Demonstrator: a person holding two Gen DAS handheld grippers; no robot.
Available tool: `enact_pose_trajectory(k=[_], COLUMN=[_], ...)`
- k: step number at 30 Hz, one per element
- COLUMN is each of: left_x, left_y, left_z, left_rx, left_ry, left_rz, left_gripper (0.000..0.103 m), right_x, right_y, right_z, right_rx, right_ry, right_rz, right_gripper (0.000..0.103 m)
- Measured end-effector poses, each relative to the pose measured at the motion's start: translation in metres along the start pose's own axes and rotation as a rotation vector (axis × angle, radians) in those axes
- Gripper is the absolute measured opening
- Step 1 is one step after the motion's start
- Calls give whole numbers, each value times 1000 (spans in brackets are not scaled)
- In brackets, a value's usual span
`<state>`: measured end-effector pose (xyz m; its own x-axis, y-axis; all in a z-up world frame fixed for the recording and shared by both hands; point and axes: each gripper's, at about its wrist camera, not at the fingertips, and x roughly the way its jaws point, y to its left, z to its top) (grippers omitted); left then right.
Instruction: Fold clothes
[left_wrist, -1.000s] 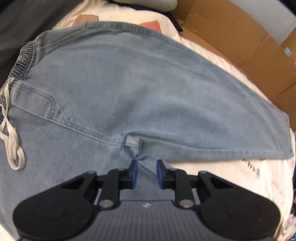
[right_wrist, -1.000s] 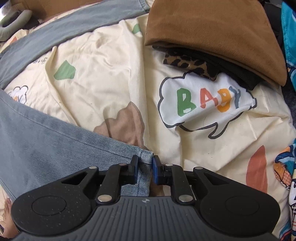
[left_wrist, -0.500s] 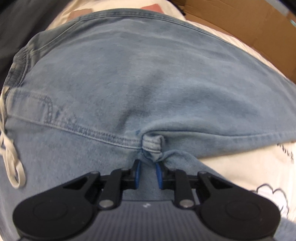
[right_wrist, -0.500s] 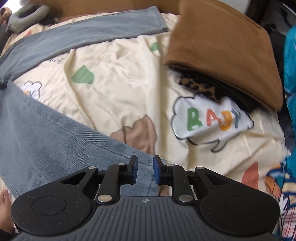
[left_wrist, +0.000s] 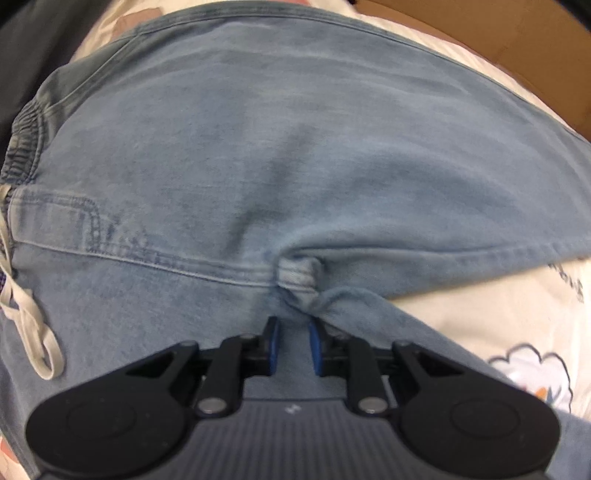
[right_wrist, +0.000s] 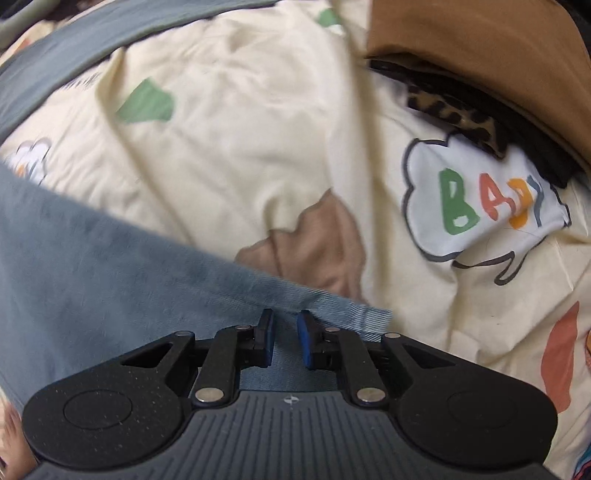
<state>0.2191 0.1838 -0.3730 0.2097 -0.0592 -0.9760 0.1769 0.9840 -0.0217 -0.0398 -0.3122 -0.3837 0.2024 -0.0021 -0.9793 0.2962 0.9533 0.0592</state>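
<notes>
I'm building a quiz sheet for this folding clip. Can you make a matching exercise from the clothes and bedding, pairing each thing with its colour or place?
Things:
1. jeans
2. drawstring
3. folded brown garment
4. BABY cloud print

Descriptions:
A. top of the stack in the right wrist view's upper right
B. light blue denim
C. on the cream bedsheet, just below the stack
D. off-white, at the waistband end

Pairs: 1-B, 2-D, 3-A, 4-C

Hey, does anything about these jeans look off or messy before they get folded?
Yes. The jeans are bunched into a small puckered knot at the crotch seam, right ahead of the left gripper. The white drawstring also trails loose at the waistband.
</notes>
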Motion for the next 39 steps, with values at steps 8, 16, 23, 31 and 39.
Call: enact_pose_trajectory(k=[8, 16, 23, 31, 39], left_x=[-19, -31, -18, -11, -4], left_y=[-39, -107, -161, -197, -239], left_z=[-54, -109, -126, -124, -128], left_rx=[101, 242, 404, 483, 662], left_ry=[-31, -49, 6, 13, 5], left_rz=[-150, -309, -355, -411, -481], left_gripper=[21, 21, 22, 30, 30], right_x=[-3, -4, -3, -20, -14], right_y=[-1, -11, -8, -25, 24], right_z=[-14, -5, -6, 1, 4], right_rx=[73, 69, 43, 91, -52], right_ry=[-91, -68, -61, -76, -53], right_rz=[-25, -7, -24, 62, 279], right_gripper=[15, 14, 14, 13, 13])
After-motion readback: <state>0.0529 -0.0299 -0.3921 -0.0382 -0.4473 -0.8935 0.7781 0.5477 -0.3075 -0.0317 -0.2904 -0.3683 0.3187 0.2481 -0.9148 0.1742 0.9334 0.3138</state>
